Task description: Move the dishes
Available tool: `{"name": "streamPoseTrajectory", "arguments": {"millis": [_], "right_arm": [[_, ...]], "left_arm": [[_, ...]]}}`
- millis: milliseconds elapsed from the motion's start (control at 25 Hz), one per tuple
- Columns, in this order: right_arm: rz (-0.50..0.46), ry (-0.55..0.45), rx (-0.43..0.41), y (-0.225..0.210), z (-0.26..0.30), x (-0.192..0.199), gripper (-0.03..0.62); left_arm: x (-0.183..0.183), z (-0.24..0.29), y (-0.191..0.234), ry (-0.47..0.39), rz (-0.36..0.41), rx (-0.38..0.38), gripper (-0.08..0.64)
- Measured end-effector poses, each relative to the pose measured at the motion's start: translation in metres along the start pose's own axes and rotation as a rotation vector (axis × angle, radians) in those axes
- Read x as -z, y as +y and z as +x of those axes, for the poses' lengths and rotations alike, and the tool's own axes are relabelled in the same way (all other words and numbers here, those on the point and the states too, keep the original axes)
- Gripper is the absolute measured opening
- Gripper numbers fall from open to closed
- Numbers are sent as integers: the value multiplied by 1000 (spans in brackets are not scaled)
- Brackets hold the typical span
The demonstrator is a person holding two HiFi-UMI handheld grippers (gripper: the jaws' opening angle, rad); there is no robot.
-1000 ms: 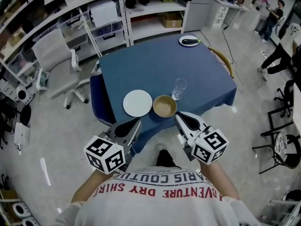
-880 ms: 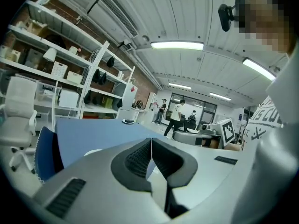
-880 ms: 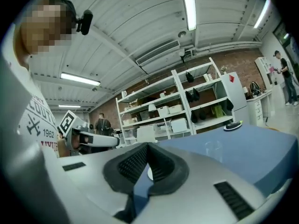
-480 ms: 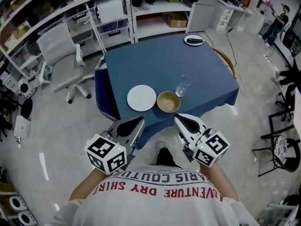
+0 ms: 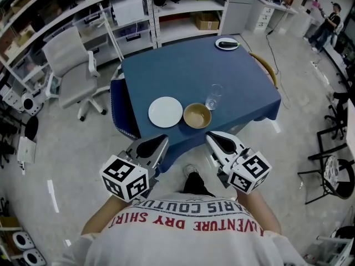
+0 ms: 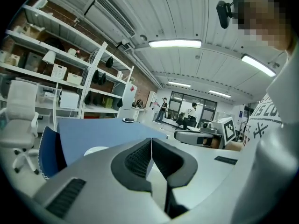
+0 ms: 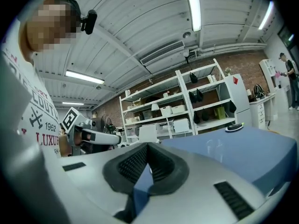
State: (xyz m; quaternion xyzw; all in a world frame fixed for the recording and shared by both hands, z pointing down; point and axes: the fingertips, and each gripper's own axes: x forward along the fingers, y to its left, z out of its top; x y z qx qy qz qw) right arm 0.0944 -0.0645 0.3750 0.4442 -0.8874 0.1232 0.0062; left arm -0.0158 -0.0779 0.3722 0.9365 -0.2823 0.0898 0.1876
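Dishes are set toward the near edge of the blue-covered bench (image 5: 183, 65). A white plate (image 5: 165, 112) lies at the left, with a tan bowl (image 5: 197, 116) just beside it on the right. A clear glass (image 5: 213, 96) stands upright just behind the bowl's right side. Whether the rims of plate and bowl touch cannot be told. A far plate (image 5: 227, 44) with something dark on it is seen at the bench's far right corner, well apart from the rest.

A white chair (image 5: 69, 65) is placed left of the bench, in front of shelves (image 5: 127, 10).

The left gripper (image 5: 161, 141) is held short of the bench's near edge, in line with the plate. In the left gripper view its jaws are seen pressed together tip to tip, with nothing between them. The right gripper (image 5: 212, 138) is held level with it, short of the same edge and in line with the bowl. Its jaws are likewise closed and empty. No dish is touched by either gripper.
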Motion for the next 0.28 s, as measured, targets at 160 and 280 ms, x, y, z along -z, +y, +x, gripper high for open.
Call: {"name": "streamPoseTrajectory", "arguments": {"millis": [160,280], "right_arm": [[-9,8,8,-2,-5,3,21],[-9,17,19,-3,-8,7,21]], "left_arm": [[5,2,0,7,-14,-4,29],[8,2,-2,12,-18,2,29]]}}
